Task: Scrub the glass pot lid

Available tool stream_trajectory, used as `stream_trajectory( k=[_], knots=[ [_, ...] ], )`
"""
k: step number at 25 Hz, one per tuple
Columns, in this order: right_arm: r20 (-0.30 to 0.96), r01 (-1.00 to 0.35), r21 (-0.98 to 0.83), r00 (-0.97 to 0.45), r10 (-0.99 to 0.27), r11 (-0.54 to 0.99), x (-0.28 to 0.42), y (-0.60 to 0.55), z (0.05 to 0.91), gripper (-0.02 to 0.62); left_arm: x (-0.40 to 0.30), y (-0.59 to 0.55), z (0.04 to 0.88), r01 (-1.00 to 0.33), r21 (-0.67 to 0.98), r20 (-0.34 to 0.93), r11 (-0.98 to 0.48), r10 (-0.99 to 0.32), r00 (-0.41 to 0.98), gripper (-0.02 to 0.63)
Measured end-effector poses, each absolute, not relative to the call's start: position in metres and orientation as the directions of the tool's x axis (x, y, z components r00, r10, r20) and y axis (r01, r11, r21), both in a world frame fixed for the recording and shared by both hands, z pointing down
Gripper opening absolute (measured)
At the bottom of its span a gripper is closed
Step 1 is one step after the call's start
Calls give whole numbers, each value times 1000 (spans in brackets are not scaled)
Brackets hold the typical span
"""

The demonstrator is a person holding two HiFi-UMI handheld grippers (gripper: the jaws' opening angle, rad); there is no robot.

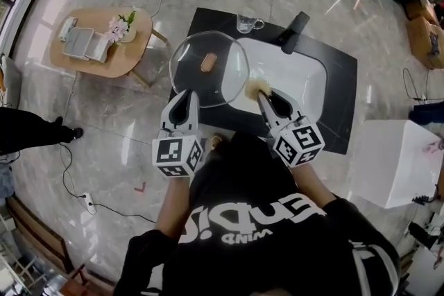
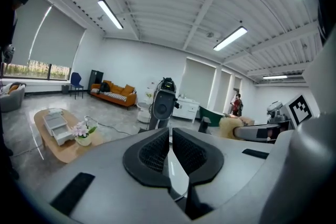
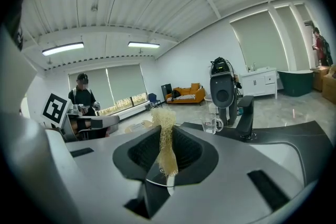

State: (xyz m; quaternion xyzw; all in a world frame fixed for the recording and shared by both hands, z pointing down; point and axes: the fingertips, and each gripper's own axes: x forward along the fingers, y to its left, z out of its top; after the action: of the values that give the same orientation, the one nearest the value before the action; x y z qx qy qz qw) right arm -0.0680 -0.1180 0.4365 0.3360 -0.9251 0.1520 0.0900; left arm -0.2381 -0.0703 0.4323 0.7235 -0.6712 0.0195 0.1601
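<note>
The round glass pot lid (image 1: 220,80) with a brown knob (image 1: 207,64) is held up over the black counter. My left gripper (image 1: 189,96) is shut on its near rim. In the left gripper view the lid's edge (image 2: 171,171) runs thin between the shut pads of the left gripper (image 2: 170,140). My right gripper (image 1: 263,95) is shut on a yellowish fibrous scrubber (image 1: 254,86), which sits by the lid's right edge. In the right gripper view the scrubber (image 3: 165,124) sticks up from the closed jaws of the right gripper (image 3: 167,147).
A white sink basin (image 1: 302,80) is set in the black counter (image 1: 343,107), with a black faucet (image 1: 294,31) and a glass mug (image 1: 246,23) behind it. A wooden side table (image 1: 135,55) stands left, a white box (image 1: 392,163) right. Cables lie on the floor.
</note>
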Motion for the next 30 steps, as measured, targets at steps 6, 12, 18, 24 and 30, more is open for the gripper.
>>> stream_trajectory(
  k=[6, 12, 18, 24, 30],
  knots=[
    [258, -647, -216, -760, -597, 731, -69, -142, 434, 58, -236, -93, 427, -978, 197, 241, -70, -963, 118, 60],
    [223, -631, -217, -775, -592, 745, -75, -167, 428, 58, -232, -114, 428, -973, 198, 243, -117, -956, 164, 226],
    [203, -642, -235, -766, -609, 729, -73, -183, 427, 58, -231, -132, 435, -978, 159, 269, -138, -947, 178, 230],
    [210, -658, -247, -753, -623, 712, -68, -186, 431, 58, -232, -150, 460, -979, 110, 362, -172, -910, 200, 213],
    [220, -690, -249, -723, -655, 679, -53, -187, 433, 58, -224, -171, 502, -971, 31, 468, -236, -855, 222, 185]
  ],
)
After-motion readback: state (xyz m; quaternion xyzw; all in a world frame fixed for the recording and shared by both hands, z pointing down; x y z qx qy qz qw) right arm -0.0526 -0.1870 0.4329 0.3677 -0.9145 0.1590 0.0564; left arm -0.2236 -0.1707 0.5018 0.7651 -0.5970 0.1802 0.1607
